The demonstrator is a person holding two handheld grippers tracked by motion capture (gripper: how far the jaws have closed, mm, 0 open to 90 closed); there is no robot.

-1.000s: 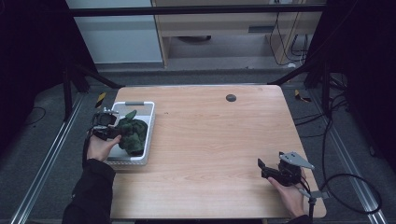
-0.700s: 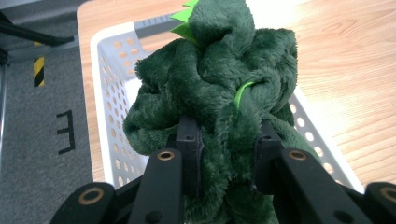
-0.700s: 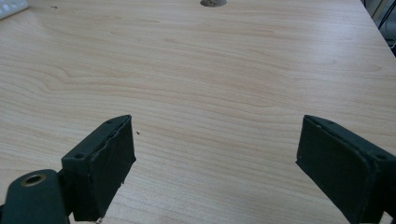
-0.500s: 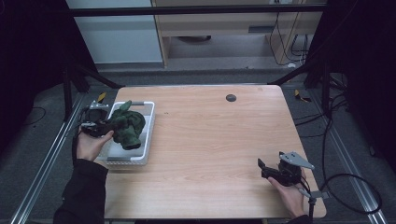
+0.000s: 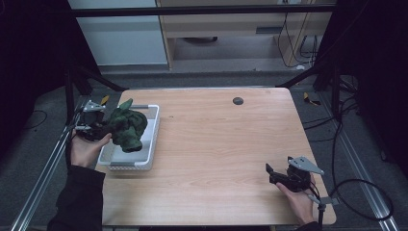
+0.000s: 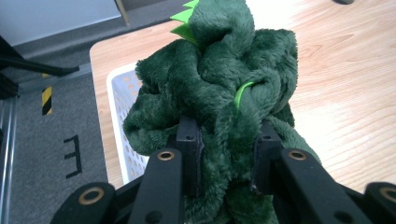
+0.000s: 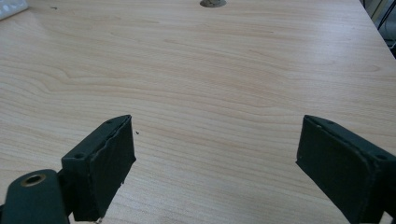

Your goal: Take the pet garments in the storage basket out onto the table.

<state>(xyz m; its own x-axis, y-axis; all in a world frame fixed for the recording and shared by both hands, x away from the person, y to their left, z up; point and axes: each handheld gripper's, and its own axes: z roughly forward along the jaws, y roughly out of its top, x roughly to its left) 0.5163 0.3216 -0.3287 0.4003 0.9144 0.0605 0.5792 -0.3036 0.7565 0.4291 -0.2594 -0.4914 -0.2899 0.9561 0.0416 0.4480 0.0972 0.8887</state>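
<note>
So there's one green plush dinosaur (image 5: 126, 129), one white basket (image 5: 153, 139) and two grippers. The left hand-held gripper (image 6: 226, 154) is clamped on the dinosaur, holding it just above the basket at the table's (image 5: 226, 149) left edge. The right hand-held gripper (image 7: 215, 163) sits wide open, nothing in it, over bare wood.

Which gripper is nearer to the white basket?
Left. The left gripper holds the green plush toy above the white basket; the right gripper is far across the table.
</note>
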